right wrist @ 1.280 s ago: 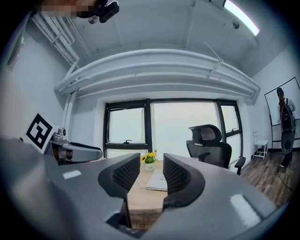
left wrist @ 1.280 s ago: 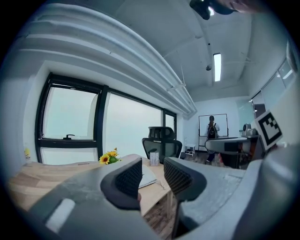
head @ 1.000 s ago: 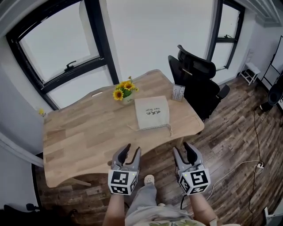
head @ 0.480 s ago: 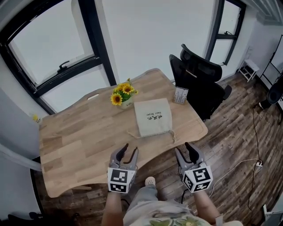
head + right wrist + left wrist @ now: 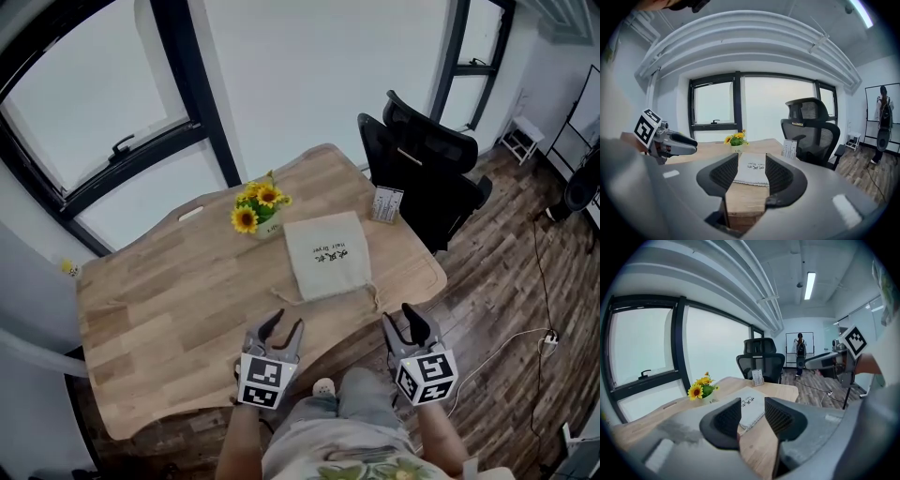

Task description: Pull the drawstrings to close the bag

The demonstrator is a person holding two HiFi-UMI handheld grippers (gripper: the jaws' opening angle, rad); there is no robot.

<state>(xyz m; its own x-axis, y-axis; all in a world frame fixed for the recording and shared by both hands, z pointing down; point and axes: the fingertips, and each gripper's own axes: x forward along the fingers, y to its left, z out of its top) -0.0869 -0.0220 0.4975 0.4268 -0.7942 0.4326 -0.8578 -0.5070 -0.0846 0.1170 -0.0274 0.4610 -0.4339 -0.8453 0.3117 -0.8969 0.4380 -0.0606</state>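
Both claws are sitting closer to the bag [image 5: 327, 255] than a second ago, up near the front edge of the counter [image 5: 169, 300]. The left claw [image 5: 285, 321] and the right claw [image 5: 401, 317] are hovering with jaws apart and nothing between them. The bag is lying flat on the counter ahead of both claws, apart from them, and showing through each claw's gap. Its drawstrings [image 5: 373, 295] are trailing at the near corners. Sunflowers [image 5: 255, 208] are standing just behind it.
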